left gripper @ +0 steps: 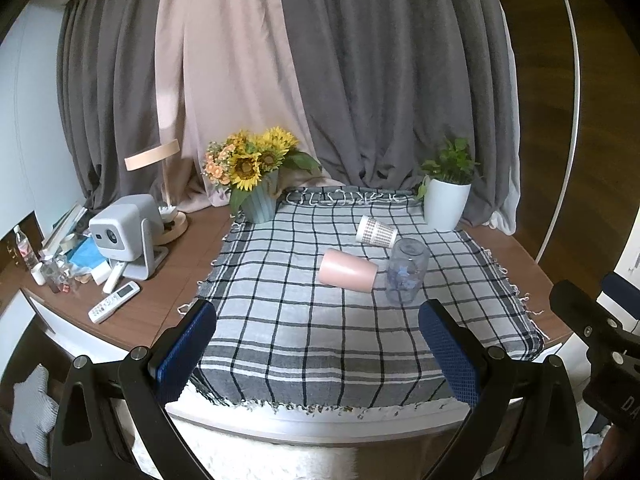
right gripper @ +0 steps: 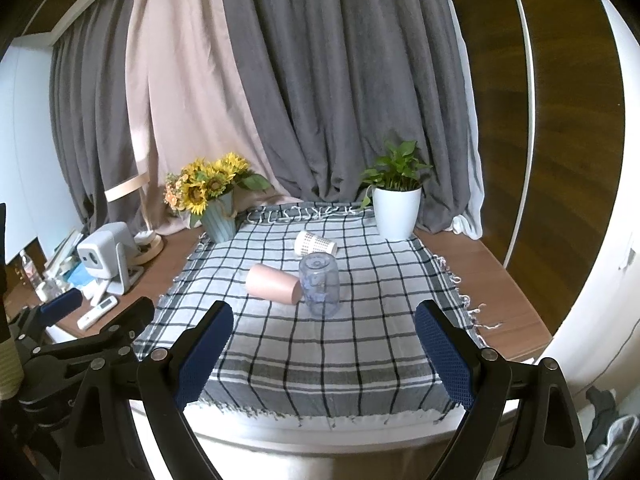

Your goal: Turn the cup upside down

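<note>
Three cups are on a checked cloth (left gripper: 320,344) (right gripper: 320,344). A pink cup (left gripper: 347,269) (right gripper: 273,283) lies on its side, mouth to the right. A clear plastic cup (left gripper: 406,272) (right gripper: 320,284) stands upside down just right of it. A patterned paper cup (left gripper: 376,232) (right gripper: 315,243) lies on its side behind them. My left gripper (left gripper: 318,346) is open and empty, back at the table's near edge. My right gripper (right gripper: 324,344) is open and empty, also at the near edge. Each gripper shows at the side of the other's view.
A sunflower vase (left gripper: 260,200) (right gripper: 219,222) stands at the cloth's back left and a white plant pot (left gripper: 446,204) (right gripper: 396,214) at the back right. A projector (left gripper: 126,232), lamp (left gripper: 160,160), remote (left gripper: 114,302) and clutter fill the table's left. Curtains hang behind.
</note>
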Tool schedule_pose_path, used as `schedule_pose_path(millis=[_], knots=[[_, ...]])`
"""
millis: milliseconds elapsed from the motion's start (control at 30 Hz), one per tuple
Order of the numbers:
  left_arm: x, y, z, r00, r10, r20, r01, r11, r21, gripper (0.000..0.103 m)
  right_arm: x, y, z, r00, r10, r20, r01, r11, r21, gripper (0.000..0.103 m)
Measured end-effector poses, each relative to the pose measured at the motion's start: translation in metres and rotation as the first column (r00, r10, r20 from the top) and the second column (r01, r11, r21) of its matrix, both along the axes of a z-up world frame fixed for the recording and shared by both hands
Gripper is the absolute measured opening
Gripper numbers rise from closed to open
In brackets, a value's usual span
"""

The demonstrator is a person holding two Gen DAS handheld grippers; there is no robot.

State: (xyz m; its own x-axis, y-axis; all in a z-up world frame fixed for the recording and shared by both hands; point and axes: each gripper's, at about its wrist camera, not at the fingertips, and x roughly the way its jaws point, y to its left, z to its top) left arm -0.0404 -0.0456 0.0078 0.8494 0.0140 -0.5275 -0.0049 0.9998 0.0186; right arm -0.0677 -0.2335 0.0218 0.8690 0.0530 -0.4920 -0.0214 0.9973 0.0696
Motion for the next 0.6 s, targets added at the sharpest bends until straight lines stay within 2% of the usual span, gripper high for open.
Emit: schedule_pose_path(millis=[600], knots=[[-0.0016,0.0007,0.0021,1.0,0.0,0.007,0.0,1.0,0.0,0.103,-0.0032,0.0001,-0.0008,1.0,-0.004,-0.002,0.004,1.0,0.005,0.092]])
